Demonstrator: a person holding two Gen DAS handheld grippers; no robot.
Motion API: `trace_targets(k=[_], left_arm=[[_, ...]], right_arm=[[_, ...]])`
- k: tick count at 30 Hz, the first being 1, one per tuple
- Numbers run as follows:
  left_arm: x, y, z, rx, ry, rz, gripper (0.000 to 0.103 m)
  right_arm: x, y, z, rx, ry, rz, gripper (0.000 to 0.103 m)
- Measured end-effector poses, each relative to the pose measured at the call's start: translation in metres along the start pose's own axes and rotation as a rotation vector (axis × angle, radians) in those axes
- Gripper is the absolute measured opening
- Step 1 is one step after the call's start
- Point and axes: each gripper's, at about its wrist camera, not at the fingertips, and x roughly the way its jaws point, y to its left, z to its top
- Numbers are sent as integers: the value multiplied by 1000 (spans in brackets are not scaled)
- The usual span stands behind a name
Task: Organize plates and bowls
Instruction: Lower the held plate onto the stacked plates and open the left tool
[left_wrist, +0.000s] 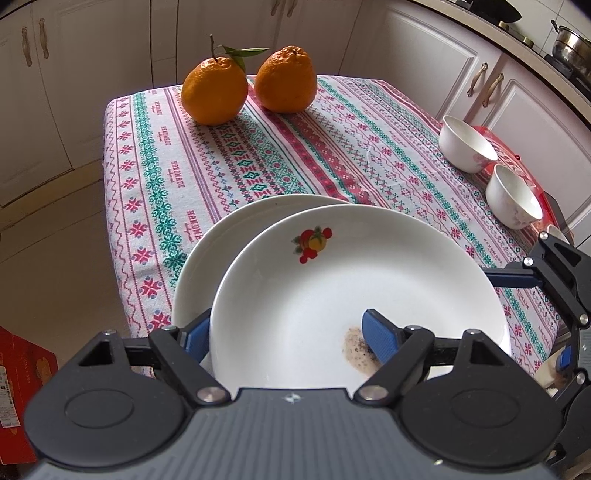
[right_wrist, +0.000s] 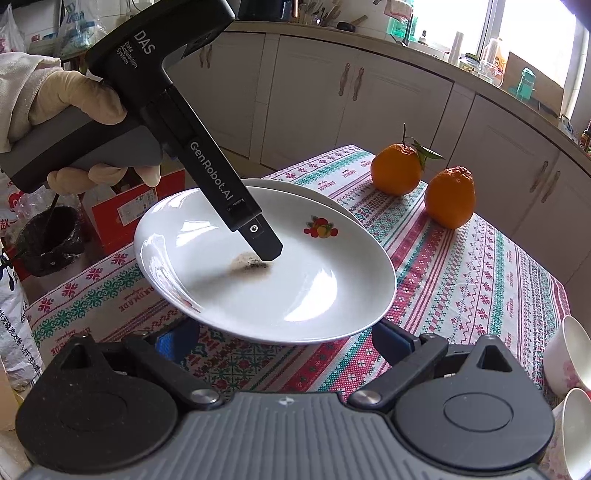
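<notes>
White glazed porcelain fills the left wrist view: the upper plate (left_wrist: 343, 291), marked with a small fruit decal and a dark gritty stain, is pinched by its near rim in the left gripper (left_wrist: 286, 336), one blue pad above the well beside the stain and the other below the rim, so the fingers are clenched on it. It hangs tilted over a second plate (left_wrist: 207, 258) lying on the patterned tabletop (left_wrist: 332, 147), probably so that it can be stacked onto that one. Two oranges (left_wrist: 249, 83) sit at the far edge, out of the way, and two bowls (left_wrist: 487, 162) stand apart at the right edge on something red, apparently waiting their turn. From the right wrist view, the same plate is clearly raised off the cloth, with the left gripper reaching down from above, held by a gloved hand (right_wrist: 70, 107). The right gripper (right_wrist: 286, 343) sits just below and in front of the plate's near rim with its fingers spread wide and holding nothing, perhaps ready to steady it. The lower plate shows only as a sliver behind.
</notes>
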Motion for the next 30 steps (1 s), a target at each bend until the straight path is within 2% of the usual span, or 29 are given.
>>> trace_targets(k=[23,30], left_arm=[[-22,11,-4,-71,-49,1,83],[-26,12,-4,-70,-55,34,88]], right_arm=[[-8,1,4,-13,-46,10,101],[-10,2,3,-13,-54,1,101]])
